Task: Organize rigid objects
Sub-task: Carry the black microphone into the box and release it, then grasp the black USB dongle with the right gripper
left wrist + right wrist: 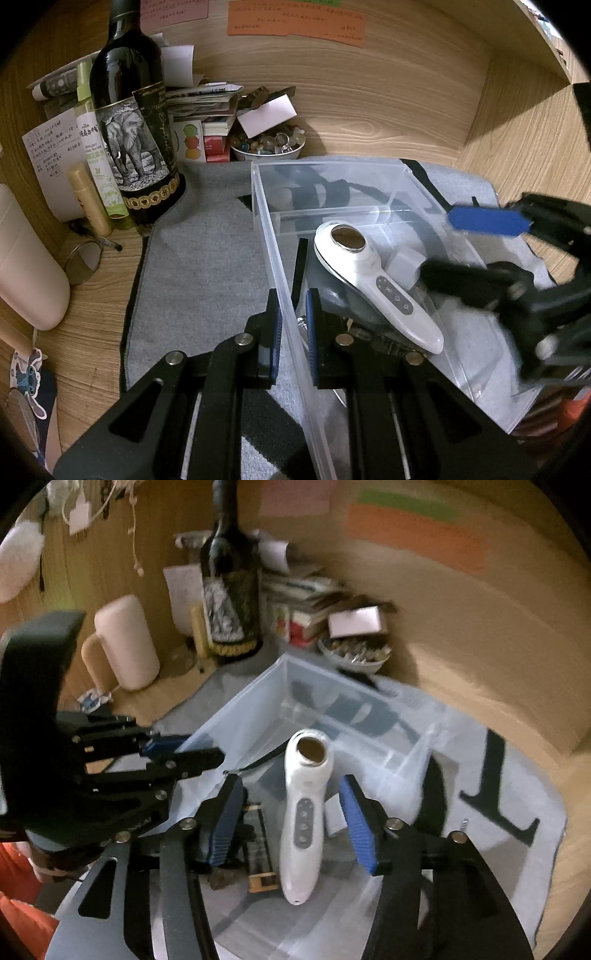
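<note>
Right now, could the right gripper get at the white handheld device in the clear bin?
Probably yes: the right gripper is open with the white handheld device between its fingers, nothing covering it. The left gripper only clamps the clear bin wall.

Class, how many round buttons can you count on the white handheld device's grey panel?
3, in a row along the grey panel on the white handheld device lying inside the clear plastic bin; none appear hidden.

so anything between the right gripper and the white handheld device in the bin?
Nothing visible. The white handheld device lies in the clear plastic bin, directly between the right gripper's spread pads, which stand clear of it on both sides. The left gripper is clamped on the bin's side wall, off to the side.
</note>
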Demonstrator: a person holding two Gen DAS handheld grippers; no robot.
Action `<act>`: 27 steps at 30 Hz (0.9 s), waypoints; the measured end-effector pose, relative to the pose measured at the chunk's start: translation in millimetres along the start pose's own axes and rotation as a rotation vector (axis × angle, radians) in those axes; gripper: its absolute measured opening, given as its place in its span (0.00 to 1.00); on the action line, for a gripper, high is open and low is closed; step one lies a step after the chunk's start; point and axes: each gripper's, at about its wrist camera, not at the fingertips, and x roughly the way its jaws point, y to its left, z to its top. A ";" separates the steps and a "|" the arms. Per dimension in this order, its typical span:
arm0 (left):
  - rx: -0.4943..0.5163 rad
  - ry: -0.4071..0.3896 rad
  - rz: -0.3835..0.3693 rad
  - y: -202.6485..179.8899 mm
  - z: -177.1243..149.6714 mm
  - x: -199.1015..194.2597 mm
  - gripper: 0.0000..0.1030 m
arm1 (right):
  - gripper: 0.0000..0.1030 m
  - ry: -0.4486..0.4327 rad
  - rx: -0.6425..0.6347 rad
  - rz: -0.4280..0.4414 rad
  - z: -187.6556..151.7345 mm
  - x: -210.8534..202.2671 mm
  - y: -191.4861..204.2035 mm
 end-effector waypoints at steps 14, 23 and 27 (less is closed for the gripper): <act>0.002 0.000 0.000 0.4 -0.2 -0.3 0.11 | 0.52 -0.115 0.176 -0.170 -16.2 -56.3 -67.7; 0.002 0.001 0.001 0.0 0.0 0.0 0.11 | 0.52 -0.006 0.309 -0.217 -59.8 -32.0 -112.5; 0.001 0.001 0.000 -0.1 0.1 0.0 0.11 | 0.52 0.065 0.334 -0.224 -83.2 -12.5 -119.9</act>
